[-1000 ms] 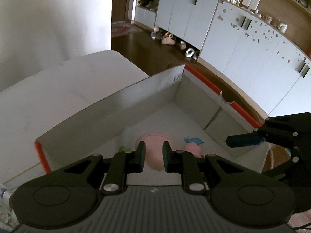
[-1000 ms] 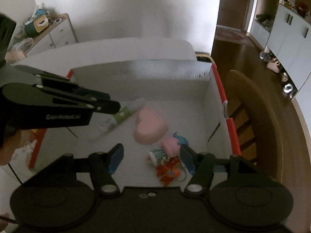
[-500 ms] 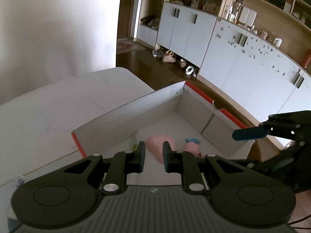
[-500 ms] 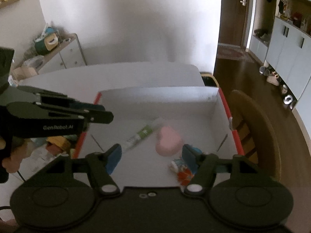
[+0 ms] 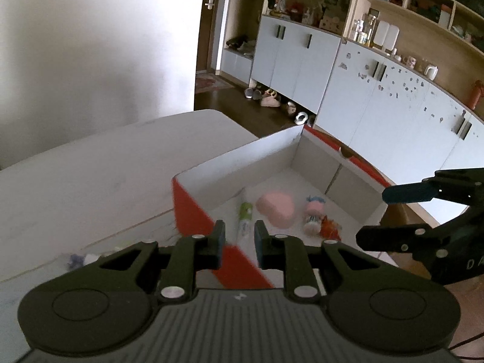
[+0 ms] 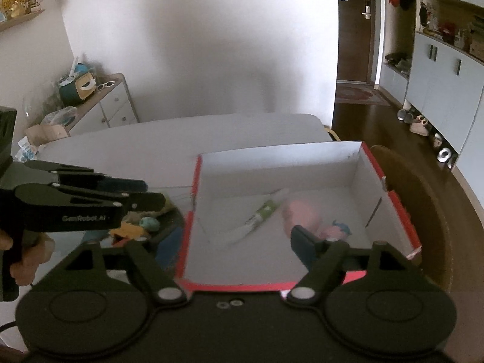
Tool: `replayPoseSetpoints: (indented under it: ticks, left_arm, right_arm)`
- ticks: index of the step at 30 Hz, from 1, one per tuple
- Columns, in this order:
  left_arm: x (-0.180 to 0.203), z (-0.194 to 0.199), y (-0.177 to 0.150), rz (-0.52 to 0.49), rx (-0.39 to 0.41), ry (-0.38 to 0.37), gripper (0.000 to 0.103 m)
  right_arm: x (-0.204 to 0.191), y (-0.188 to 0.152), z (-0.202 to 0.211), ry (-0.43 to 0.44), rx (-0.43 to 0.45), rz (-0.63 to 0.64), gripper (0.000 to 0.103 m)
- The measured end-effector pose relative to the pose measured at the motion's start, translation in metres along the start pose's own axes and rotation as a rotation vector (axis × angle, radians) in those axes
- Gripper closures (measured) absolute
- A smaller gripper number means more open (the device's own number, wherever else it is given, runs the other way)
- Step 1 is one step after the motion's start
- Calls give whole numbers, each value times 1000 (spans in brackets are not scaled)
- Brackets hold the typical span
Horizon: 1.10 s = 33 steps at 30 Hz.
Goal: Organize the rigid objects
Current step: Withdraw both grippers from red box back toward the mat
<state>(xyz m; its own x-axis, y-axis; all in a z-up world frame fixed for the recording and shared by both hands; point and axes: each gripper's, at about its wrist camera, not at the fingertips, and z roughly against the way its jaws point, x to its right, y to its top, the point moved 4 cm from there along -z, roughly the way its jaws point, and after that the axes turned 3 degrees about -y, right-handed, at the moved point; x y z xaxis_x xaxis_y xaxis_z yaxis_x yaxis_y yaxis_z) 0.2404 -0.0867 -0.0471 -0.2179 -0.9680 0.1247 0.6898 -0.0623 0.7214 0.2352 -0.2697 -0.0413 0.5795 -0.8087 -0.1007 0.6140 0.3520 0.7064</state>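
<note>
Left wrist: my left gripper (image 5: 236, 239) is parting, nothing between its fingers — it could clip the box (image 5: 193, 208) corner.

Right wrist: my right gripper (image 6: 193, 236) spreads empty; the toys (image 6: 302, 214) lie boxed — a careless swing could topple it.

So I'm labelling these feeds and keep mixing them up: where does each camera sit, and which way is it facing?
Left wrist: on the left gripper, jaws opening and empty, looking down over the box toward the cabinets; the right gripper shows at the right edge.
Right wrist: on the right gripper, jaws opening and empty, facing the box and wall; the left gripper and a hand show.
Shared: box, tube, pink heart.
</note>
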Motion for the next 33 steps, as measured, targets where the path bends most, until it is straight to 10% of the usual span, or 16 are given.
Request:
replayPoseSetpoints:
  ticks: [4, 18, 33]
  left_arm:
    - [-16, 21, -16, 15, 14, -2, 35]
    - [-86, 67, -58, 71, 4, 8, 26]
    - [-140, 62, -104, 114, -36, 31, 19]
  right_arm:
    - [-22, -9, 3, 5, 1, -12, 21]
    - [-90, -35, 4, 29, 35, -32, 1]
    - [-131, -67, -40, 6, -32, -36, 1]
